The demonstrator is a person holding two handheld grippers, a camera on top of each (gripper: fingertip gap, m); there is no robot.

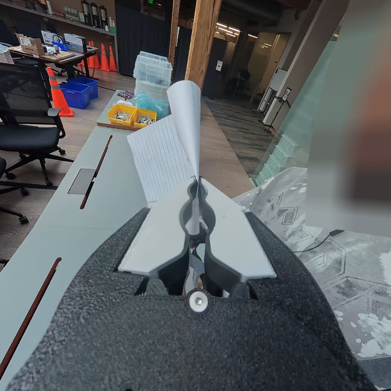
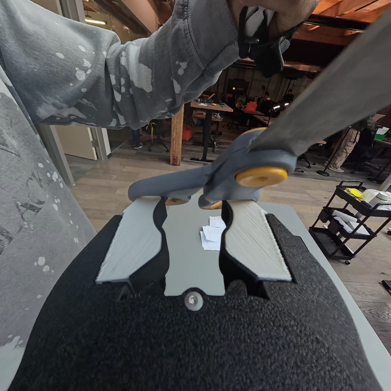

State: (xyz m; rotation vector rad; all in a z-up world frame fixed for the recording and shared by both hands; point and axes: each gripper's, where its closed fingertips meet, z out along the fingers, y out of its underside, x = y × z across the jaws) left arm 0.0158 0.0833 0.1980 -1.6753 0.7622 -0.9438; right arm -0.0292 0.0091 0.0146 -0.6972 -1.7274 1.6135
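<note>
Gripping a sheet of lined paper (image 1: pixel 167 154), the left gripper (image 1: pixel 198 184) has its two fingers pressed together with the sheet pinched edge-on between the tips; the paper rises from the tips, curls over at its top, and one lined face fans out to the left above the long grey table (image 1: pixel 63 222). At the far end of that table stand two yellow bins (image 1: pixel 132 115), a crumpled teal bag (image 1: pixel 150 103) and stacked clear plastic tubs (image 1: pixel 153 73) just behind them. Blue bins (image 1: pixel 79 91) and orange traffic cones (image 1: pixel 57 93) stand on the floor off the table's left edge, beside a black office chair (image 1: pixel 27 127). The right gripper (image 2: pixel 193 203) has its fingers spread apart, each tip set into a handle loop of a pair of grey scissors (image 2: pixel 222 177) with an orange pivot cap (image 2: pixel 261 176); the blade (image 2: pixel 328 95) runs up toward the upper right corner of the right wrist view. Whether the loops are squeezed cannot be told. Small cut scraps of lined paper (image 2: pixel 212 234) lie on the grey table surface between the right fingers, nearer the right one. A grey speckled sleeve (image 2: pixel 127 74) crosses the top of that view, its hand (image 2: pixel 264 17) around the other gripper's handle. A black wheeled cart (image 2: pixel 349 222) stands on the floor off the table's right edge.
</note>
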